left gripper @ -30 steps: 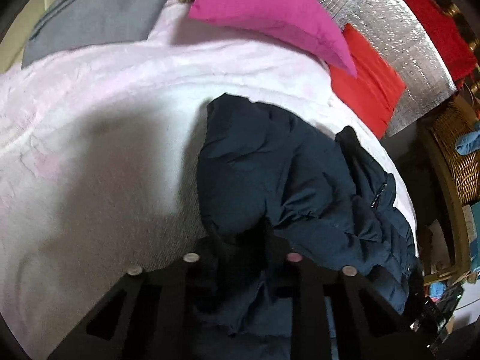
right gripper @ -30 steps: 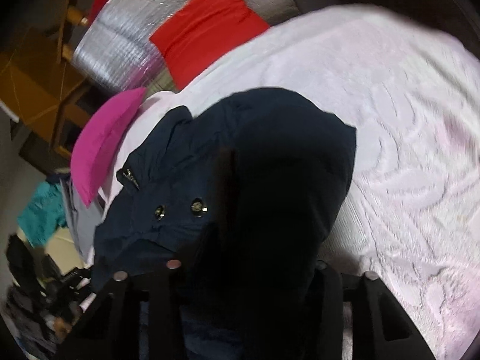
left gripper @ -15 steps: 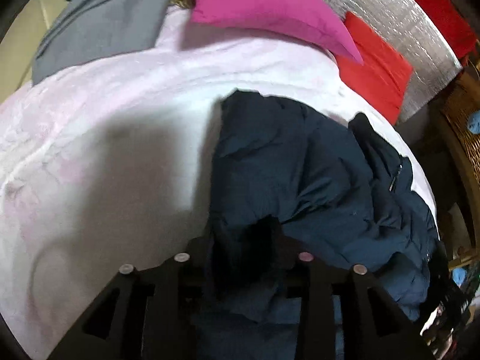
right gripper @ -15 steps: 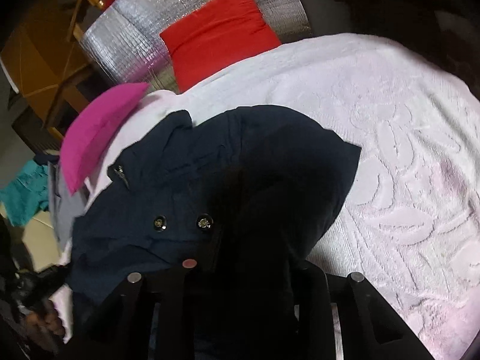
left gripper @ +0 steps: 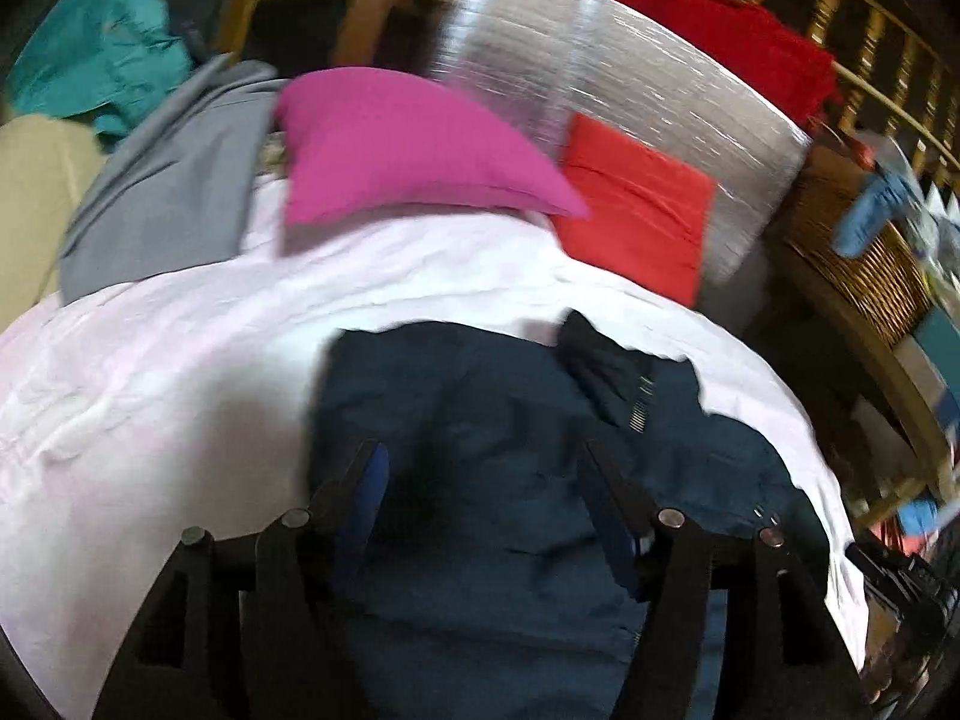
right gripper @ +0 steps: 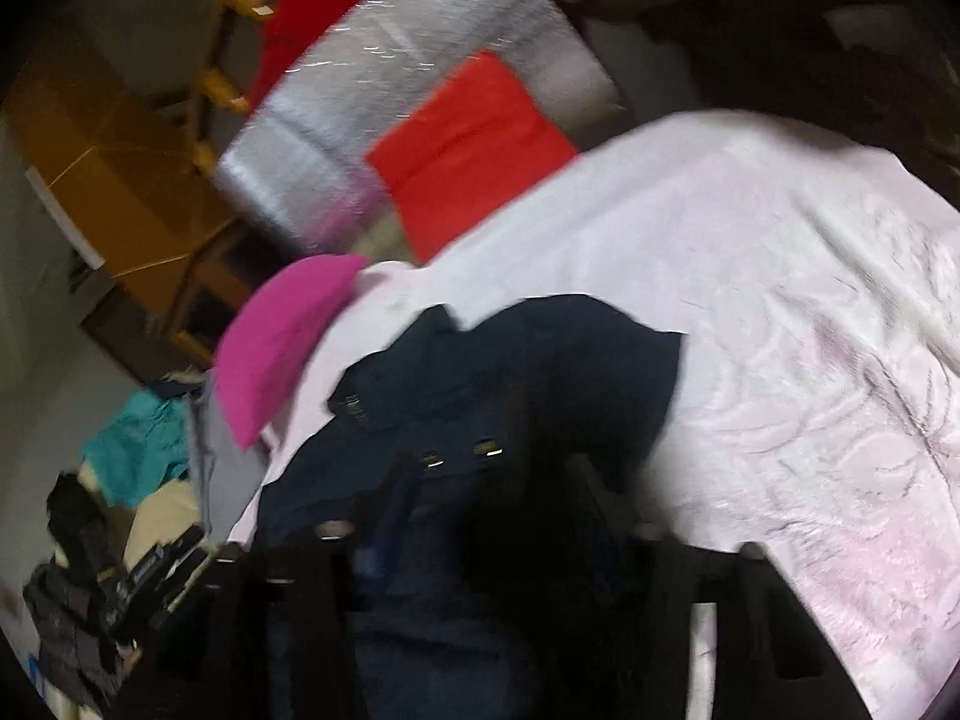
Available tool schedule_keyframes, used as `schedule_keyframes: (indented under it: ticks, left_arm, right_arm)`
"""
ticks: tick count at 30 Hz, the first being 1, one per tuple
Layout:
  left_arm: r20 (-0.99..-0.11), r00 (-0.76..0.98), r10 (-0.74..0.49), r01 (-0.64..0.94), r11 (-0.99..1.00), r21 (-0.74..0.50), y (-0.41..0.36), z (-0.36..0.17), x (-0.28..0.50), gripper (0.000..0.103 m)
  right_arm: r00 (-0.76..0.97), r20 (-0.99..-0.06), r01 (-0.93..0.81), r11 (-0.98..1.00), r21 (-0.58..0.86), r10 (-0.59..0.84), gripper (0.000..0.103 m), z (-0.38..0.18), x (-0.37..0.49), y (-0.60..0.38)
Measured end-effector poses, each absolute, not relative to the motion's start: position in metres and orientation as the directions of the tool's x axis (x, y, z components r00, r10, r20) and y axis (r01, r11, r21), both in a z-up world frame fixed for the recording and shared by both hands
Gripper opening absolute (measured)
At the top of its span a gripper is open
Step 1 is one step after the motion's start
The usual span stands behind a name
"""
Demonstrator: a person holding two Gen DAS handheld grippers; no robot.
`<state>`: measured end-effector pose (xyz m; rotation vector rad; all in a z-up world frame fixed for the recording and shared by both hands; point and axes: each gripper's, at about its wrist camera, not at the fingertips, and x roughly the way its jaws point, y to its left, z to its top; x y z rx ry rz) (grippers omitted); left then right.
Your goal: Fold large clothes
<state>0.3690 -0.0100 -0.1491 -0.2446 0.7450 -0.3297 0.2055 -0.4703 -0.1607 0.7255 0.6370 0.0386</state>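
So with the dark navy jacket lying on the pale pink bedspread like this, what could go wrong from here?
1. The left tool has just been opening, its blue pads apart over the dark navy jacket, so the released layer may spring back.
2. The jacket's lower part lies by the edge of the pale pink bedspread and might slide off.
3. The right tool is dark and blurred; a weak grip could drop its fabric.

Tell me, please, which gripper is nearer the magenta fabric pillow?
Probably left. The left gripper, jaws just opened over the navy padded jacket, faces the pillow; the right gripper, jaws just narrowed with jacket between, has it far leftward.
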Motion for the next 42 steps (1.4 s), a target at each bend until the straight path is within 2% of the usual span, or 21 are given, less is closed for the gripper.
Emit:
schedule_keyframes:
  ticks: [2, 10, 13, 14, 15, 19, 24, 25, 29, 33, 36, 38, 40, 42]
  left_arm:
    - [-0.638, 0.672, -0.375, 0.225, 0.925, -0.307, -0.03, -0.154, 0.37, 0.072]
    - [-0.789, 0.538, -0.297, 0.2, 0.954, -0.223, -0.076, -0.21, 0.39, 0.073]
    - [-0.792, 0.552, -0.259, 0.23, 0.961, -0.153, -0.084, -0.216, 0.388, 0.074]
    - [-0.8, 0.552, -0.236, 0.251, 0.962, -0.111, -0.089, -0.219, 0.386, 0.074]
    - [-0.803, 0.554, -0.219, 0.267, 0.961, -0.078, -0.093, -0.221, 0.384, 0.074]
    - [-0.816, 0.538, -0.21, 0.282, 0.957, -0.06, -0.095, -0.226, 0.385, 0.075]
    - [-0.815, 0.535, -0.223, 0.253, 0.963, -0.098, -0.09, -0.214, 0.388, 0.075]
    - [-0.808, 0.54, -0.236, 0.251, 0.961, -0.113, -0.088, -0.21, 0.386, 0.075]
    - [-0.755, 0.602, -0.26, 0.212, 0.964, -0.163, -0.076, -0.193, 0.388, 0.075]
    - [-0.726, 0.656, -0.209, 0.169, 0.977, -0.128, -0.072, -0.189, 0.395, 0.075]
    - [-0.767, 0.623, -0.151, 0.145, 0.986, -0.077, -0.074, -0.205, 0.408, 0.075]
    - [-0.799, 0.586, -0.134, 0.143, 0.988, -0.061, -0.076, -0.219, 0.415, 0.079]
    - [-0.797, 0.594, -0.111, 0.151, 0.988, -0.025, -0.081, -0.224, 0.416, 0.083]
    - [-0.802, 0.59, -0.089, 0.161, 0.987, 0.009, -0.085, -0.225, 0.416, 0.085]
  right_arm:
    - [0.807, -0.522, 0.14, 0.769, 0.623, 0.276, 0.033, -0.159, 0.21, -0.456]
    - [0.714, -0.597, 0.146, 0.757, 0.637, 0.365, 0.033, -0.191, 0.256, -0.417]
    - [0.634, -0.671, 0.207, 0.752, 0.626, 0.384, 0.03, -0.221, 0.268, -0.414]
    - [0.622, -0.677, 0.217, 0.743, 0.633, 0.394, 0.028, -0.226, 0.268, -0.415]
    - [0.614, -0.684, 0.233, 0.737, 0.634, 0.394, 0.021, -0.231, 0.268, -0.417]
    - [0.599, -0.685, 0.251, 0.715, 0.652, 0.415, 0.018, -0.24, 0.265, -0.419]
    - [0.582, -0.69, 0.257, 0.708, 0.657, 0.43, 0.019, -0.231, 0.267, -0.424]
    - [0.587, -0.682, 0.252, 0.702, 0.666, 0.436, 0.023, -0.227, 0.265, -0.426]
    - [0.673, -0.619, 0.193, 0.713, 0.674, 0.404, 0.022, -0.199, 0.266, -0.429]
    - [0.741, -0.566, 0.192, 0.695, 0.693, 0.361, 0.023, -0.191, 0.272, -0.443]
    - [0.723, -0.602, 0.238, 0.696, 0.678, 0.339, 0.023, -0.205, 0.288, -0.446]
    - [0.695, -0.634, 0.264, 0.699, 0.664, 0.339, 0.022, -0.218, 0.301, -0.444]
    - [0.672, -0.624, 0.261, 0.662, 0.703, 0.398, 0.022, -0.231, 0.306, -0.446]
    - [0.671, -0.629, 0.267, 0.663, 0.699, 0.392, 0.022, -0.233, 0.306, -0.445]
